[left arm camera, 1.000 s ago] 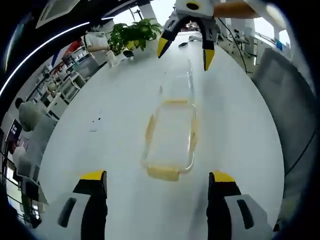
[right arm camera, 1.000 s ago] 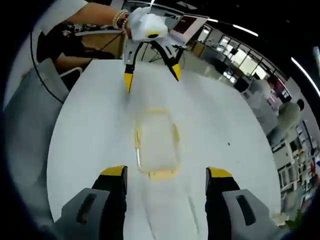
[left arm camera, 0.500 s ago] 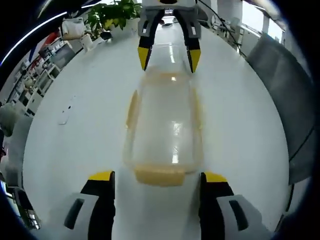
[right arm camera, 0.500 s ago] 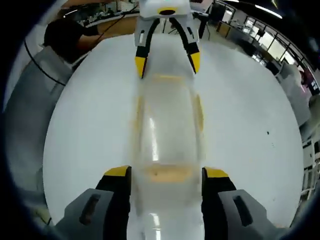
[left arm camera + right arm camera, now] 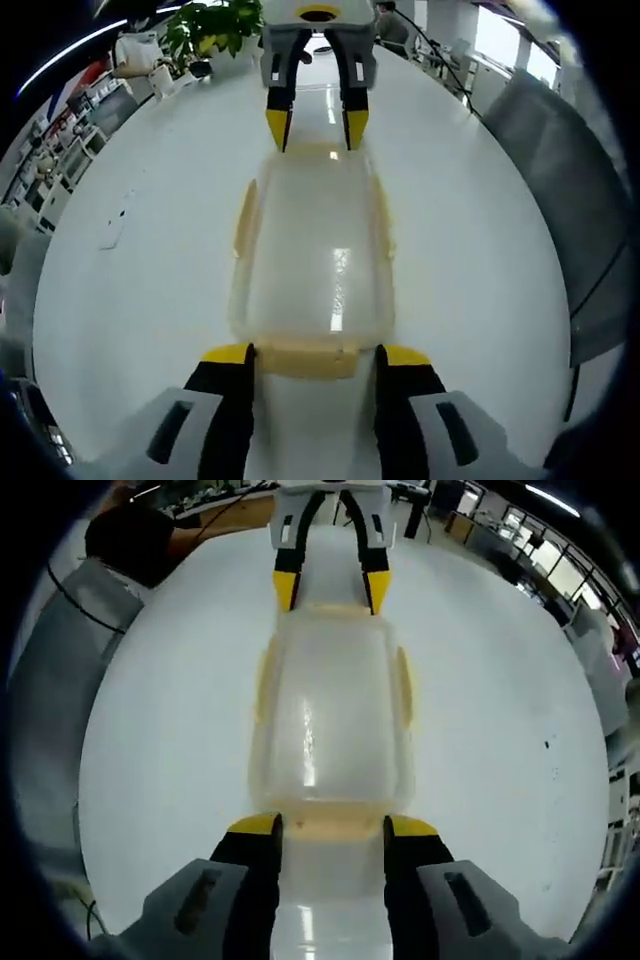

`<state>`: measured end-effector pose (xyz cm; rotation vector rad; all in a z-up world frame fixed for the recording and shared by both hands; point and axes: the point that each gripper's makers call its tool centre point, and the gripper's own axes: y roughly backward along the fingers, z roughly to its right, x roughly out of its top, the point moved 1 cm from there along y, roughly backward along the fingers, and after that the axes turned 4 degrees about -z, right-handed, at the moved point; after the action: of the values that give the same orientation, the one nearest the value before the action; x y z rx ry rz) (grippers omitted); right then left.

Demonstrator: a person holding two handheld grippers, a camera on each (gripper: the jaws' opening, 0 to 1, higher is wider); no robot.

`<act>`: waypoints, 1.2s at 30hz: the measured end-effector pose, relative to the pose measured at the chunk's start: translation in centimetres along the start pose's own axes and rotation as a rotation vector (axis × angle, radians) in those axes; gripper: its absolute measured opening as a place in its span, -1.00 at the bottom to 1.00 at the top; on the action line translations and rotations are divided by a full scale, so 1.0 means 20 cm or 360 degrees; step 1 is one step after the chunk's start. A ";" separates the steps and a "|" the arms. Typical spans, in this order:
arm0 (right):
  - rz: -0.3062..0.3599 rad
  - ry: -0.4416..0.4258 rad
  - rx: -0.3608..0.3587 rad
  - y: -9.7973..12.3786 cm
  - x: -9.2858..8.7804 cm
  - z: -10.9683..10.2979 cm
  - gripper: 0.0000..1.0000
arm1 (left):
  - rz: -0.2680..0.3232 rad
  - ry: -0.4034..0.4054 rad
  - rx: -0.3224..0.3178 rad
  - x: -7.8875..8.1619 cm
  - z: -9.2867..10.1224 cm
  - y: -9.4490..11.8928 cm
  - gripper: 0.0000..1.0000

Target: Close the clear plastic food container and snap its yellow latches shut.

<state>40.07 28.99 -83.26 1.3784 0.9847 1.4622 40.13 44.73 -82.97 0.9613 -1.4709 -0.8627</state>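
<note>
Your clear rectangular plastic food container with rounded corners (image 5: 310, 255) lies flat on the glossy white surface (image 5: 140, 270), its long axis running straight from one of your grippers to the other. In the left gripper view, your left gripper (image 5: 312, 358) stands with its yellow-tipped black jaws spread apart on either side of the near short end, where a pale yellow latch (image 5: 305, 358) sits between the tips; the right gripper (image 5: 311, 122) faces you at the far short end, jaws likewise parted. In the right gripper view the container (image 5: 330, 715) points away the same way, the right gripper (image 5: 331, 828) straddling its near yellow end latch (image 5: 330, 827) and the left gripper (image 5: 331, 585) at the far end. Yellow latches also run along both long sides. The lid is smooth and translucent, with ceiling light reflected along it. A green potted plant (image 5: 212, 22) stands beyond on the surface
</note>
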 end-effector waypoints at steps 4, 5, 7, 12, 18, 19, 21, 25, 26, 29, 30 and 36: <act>-0.0021 -0.0013 0.0016 -0.01 -0.01 0.00 -0.26 | -0.0005 -0.0058 0.0014 0.00 0.00 0.01 -0.33; -0.0022 -0.0006 0.0021 -0.02 -0.01 -0.01 -0.25 | -0.0007 -0.0062 -0.0013 0.00 0.01 0.01 -0.33; -0.0033 -0.0031 0.0038 -0.03 -0.01 -0.01 -0.25 | -0.0024 -0.0054 0.0002 0.01 0.01 0.01 -0.34; -0.0028 -0.0048 0.0040 -0.02 -0.01 -0.01 -0.27 | -0.0023 -0.0037 0.0003 0.01 0.00 0.02 -0.35; -0.0020 -0.0060 0.0014 -0.01 -0.01 -0.02 -0.29 | -0.0054 0.0012 -0.0024 0.00 0.00 0.02 -0.36; -0.0023 -0.0060 0.0011 -0.01 -0.01 -0.03 -0.29 | -0.0065 0.0010 -0.0021 0.01 0.00 0.03 -0.36; -0.0030 -0.0078 0.0000 0.00 -0.02 -0.03 -0.30 | -0.0081 -0.0002 -0.0015 0.00 0.00 0.03 -0.36; -0.0007 -0.0118 0.0027 0.00 0.01 -0.09 -0.30 | -0.0112 -0.0113 -0.0034 -0.03 -0.01 0.04 -0.36; -0.0005 -0.0114 0.0017 0.01 0.02 -0.09 -0.30 | -0.0143 -0.0141 -0.0035 -0.04 -0.02 0.04 -0.36; 0.0012 -0.0089 -0.0005 0.06 0.05 -0.08 -0.31 | -0.0186 -0.0135 -0.0029 -0.06 -0.01 0.06 -0.36; 0.0016 -0.0086 -0.0005 0.08 0.07 -0.09 -0.31 | -0.0183 -0.0132 -0.0029 -0.06 -0.02 0.08 -0.36; 0.0054 -0.0073 -0.0061 0.21 0.09 -0.09 -0.31 | -0.0113 -0.0109 0.0033 0.00 -0.05 0.22 -0.36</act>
<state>37.99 29.49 -78.81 1.4014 0.9038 1.4606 40.59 46.57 -78.81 1.0135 -1.5143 -0.9418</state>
